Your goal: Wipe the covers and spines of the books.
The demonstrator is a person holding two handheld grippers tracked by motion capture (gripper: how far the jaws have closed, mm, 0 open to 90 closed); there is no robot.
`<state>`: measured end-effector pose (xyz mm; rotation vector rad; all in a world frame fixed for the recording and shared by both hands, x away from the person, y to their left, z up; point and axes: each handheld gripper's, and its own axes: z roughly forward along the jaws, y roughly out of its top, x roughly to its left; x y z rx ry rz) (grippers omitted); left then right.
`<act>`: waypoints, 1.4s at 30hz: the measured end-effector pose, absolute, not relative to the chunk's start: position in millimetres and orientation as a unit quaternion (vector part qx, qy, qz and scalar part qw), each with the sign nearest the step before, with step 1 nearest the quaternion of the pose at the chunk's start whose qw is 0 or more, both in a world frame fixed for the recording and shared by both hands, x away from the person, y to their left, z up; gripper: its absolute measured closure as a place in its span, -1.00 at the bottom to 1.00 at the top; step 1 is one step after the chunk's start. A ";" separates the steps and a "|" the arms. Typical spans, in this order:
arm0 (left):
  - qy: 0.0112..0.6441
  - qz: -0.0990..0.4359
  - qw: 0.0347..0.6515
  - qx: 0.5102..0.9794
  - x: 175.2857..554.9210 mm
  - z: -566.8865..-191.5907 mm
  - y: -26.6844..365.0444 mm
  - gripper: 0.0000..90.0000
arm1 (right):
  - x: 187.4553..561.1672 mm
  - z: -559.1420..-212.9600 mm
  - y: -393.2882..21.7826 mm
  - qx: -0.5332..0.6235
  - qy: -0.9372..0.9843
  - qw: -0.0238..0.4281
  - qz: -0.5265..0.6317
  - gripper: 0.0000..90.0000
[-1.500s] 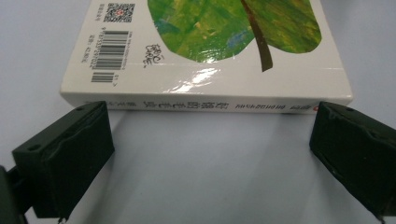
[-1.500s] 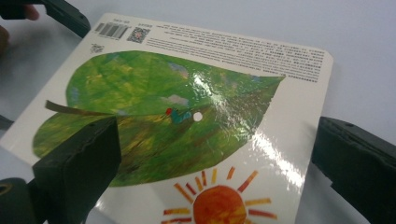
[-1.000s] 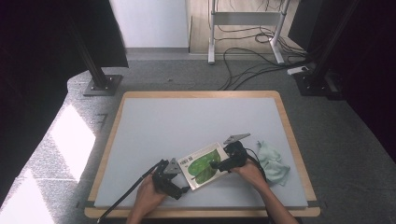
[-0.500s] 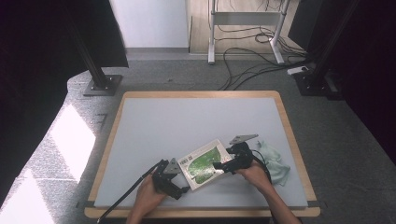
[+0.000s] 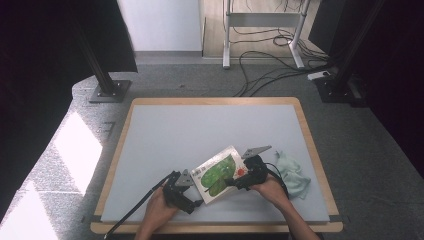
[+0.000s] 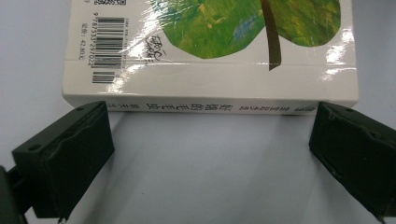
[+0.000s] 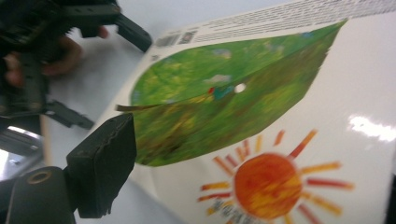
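- Between the right gripper's [image 5: 235, 181] jaws lies the near-right part of the book [image 5: 218, 173]; they have just been closing, one pad [image 7: 105, 158] low against the cover's edge. The other jaw is out of frame, so I cannot tell whether they are pressing yet.
- At the book's spine, the left gripper [image 5: 192, 197] stands with jaws spread wide, one pad [image 6: 70, 158] off each end of the spine and neither touching it: nothing held.
- Since a second ago the right gripper has slid from on top of the cover toward its near-right edge, while the left has kept its place. My reading: the right hand is settling into a grip on the cover or edge, perhaps to open or lift the book, with the left ready to steady the spine.
- The book lies flat and slanted on the table [image 5: 165, 135], near its front edge, between the two hands.
- A pale green cloth [image 5: 295, 172] sits just right of the right hand, close to the table's right border, so room is tight there.
- Ahead and to the left the tabletop is bare, the easier way to move.
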<state>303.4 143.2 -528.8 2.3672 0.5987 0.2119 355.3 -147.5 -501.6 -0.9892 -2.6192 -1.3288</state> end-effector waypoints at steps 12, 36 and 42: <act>0.229 0.080 0.338 0.909 303.7 -528.8 143.4 -1.00 | 389.5 -492.0 -147.8 -0.305 -0.851 0.022 -0.427 -0.44; 0.221 0.047 0.357 0.906 304.3 -526.6 145.9 -1.00 | 385.1 -477.0 -170.6 -0.237 -0.825 0.004 -0.512 0.52; 0.234 0.046 0.359 0.902 309.7 -526.3 146.5 -1.00 | 377.9 -471.8 -170.6 -0.224 -0.834 -0.022 -0.503 0.52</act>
